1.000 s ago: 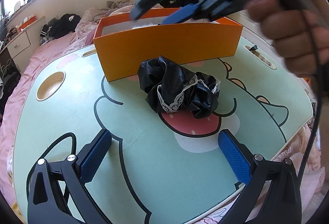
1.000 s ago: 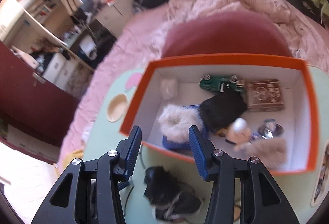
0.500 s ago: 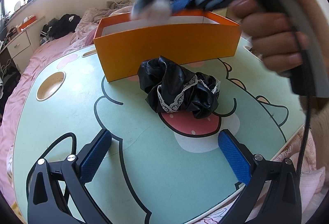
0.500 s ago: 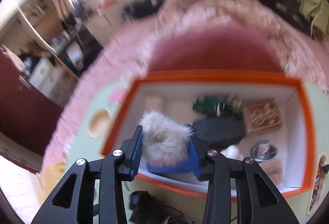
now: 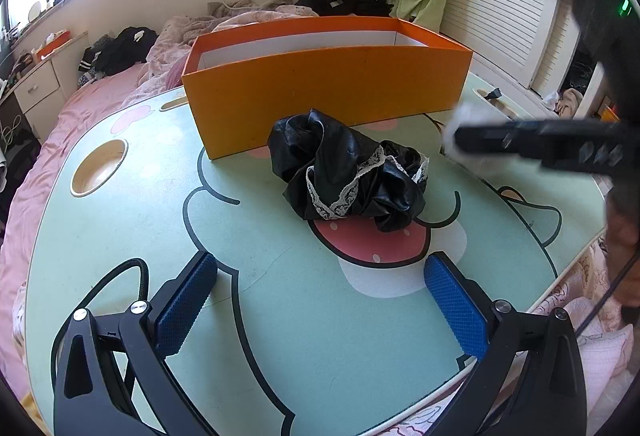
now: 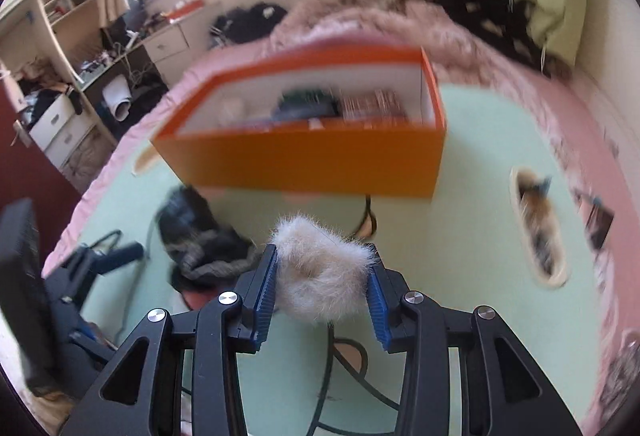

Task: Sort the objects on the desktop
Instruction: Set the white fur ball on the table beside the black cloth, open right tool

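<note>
My right gripper is shut on a fluffy cream fur scrunchie, held above the green cartoon table in front of the orange box. The left wrist view shows that same right gripper coming in blurred from the right with the white fluff at its tip. A crumpled black cloth with lace trim lies on the table before the orange box. My left gripper stands open low over the table's near part, with nothing between its fingers.
The box holds several small things, blurred in the right wrist view. The table has a round cup recess at the left and a slot with small items at the right. Pink bedding surrounds the table.
The right gripper closed on the fur scrunchie inside the box, lifted it out, and carried it back and to the right over the table. The left gripper stayed still.
</note>
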{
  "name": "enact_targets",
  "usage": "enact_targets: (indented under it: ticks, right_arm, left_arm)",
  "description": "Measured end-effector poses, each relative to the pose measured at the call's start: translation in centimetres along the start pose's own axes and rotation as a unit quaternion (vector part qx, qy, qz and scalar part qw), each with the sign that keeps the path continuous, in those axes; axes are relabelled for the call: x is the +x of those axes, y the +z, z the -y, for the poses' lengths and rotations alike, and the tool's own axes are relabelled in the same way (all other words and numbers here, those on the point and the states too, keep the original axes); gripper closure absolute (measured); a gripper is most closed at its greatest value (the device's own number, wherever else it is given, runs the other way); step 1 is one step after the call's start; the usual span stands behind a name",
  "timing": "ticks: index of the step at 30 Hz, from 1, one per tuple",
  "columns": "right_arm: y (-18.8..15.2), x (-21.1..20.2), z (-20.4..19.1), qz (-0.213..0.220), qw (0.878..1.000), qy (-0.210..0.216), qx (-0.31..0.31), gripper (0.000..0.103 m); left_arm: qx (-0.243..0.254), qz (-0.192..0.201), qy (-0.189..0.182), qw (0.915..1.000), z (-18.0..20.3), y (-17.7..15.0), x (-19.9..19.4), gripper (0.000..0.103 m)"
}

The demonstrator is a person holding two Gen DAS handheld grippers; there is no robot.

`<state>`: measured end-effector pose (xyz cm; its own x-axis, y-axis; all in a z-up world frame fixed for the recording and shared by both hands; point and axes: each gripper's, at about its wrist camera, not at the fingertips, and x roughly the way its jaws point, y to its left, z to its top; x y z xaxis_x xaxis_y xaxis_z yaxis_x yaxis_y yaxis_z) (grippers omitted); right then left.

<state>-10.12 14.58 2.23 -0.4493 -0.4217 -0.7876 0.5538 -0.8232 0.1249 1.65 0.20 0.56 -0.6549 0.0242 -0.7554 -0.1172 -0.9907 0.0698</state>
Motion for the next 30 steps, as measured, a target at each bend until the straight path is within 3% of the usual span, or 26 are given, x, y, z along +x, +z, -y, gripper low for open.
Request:
enact_targets:
  ticks: [2, 4, 5, 6, 9, 16, 20, 30]
  right_arm:
    - [-0.2, 0.4, 0.2, 0.014, 1.000, -0.010, 0.004, 0.062]
    - [-1.0, -0.2, 0.3, 0.033, 0.999, -0.018, 0.007, 0.047]
    - [-1.3, -0.6, 0.1, 0.048, 0.999, -0.023, 0.010, 0.030]
    - [-1.8, -1.2, 0.1, 0.062, 0.998, -0.026, 0.010, 0.024]
    - [-3.1, -2.2, -0.3, 0.074, 0.996, -0.053, -0.006, 0.024]
    - [-5.9, -2.0, -0.6, 0.058, 0.991, -0.112, -0.038, 0.021]
    - [-6.1, -1.5, 0.1, 0.056, 0.992, -0.104, -0.039, 0.000]
    - [-6.0, -1.4, -0.1, 0.062, 0.993, -0.091, -0.052, 0.000]
  left_arm:
    - [0.000, 0.000, 0.000, 1.0000, 0.0, 0.0, 0.0, 0.000]
    - [0.000, 0.000, 0.001, 1.0000, 0.0, 0.0, 0.0, 0.000]
    - [0.000, 0.000, 0.001, 1.0000, 0.0, 0.0, 0.0, 0.000]
    - [0.000, 0.000, 0.001, 1.0000, 0.0, 0.0, 0.0, 0.000]
    - [0.000, 0.000, 0.002, 1.0000, 0.1, 0.0, 0.0, 0.000]
    - [0.001, 0.000, 0.003, 1.0000, 0.1, 0.0, 0.1, 0.000]
    - [0.000, 0.000, 0.004, 1.0000, 0.3, 0.0, 0.0, 0.000]
    - [-0.001, -0.002, 0.011, 0.9999, 0.3, 0.2, 0.3, 0.000]
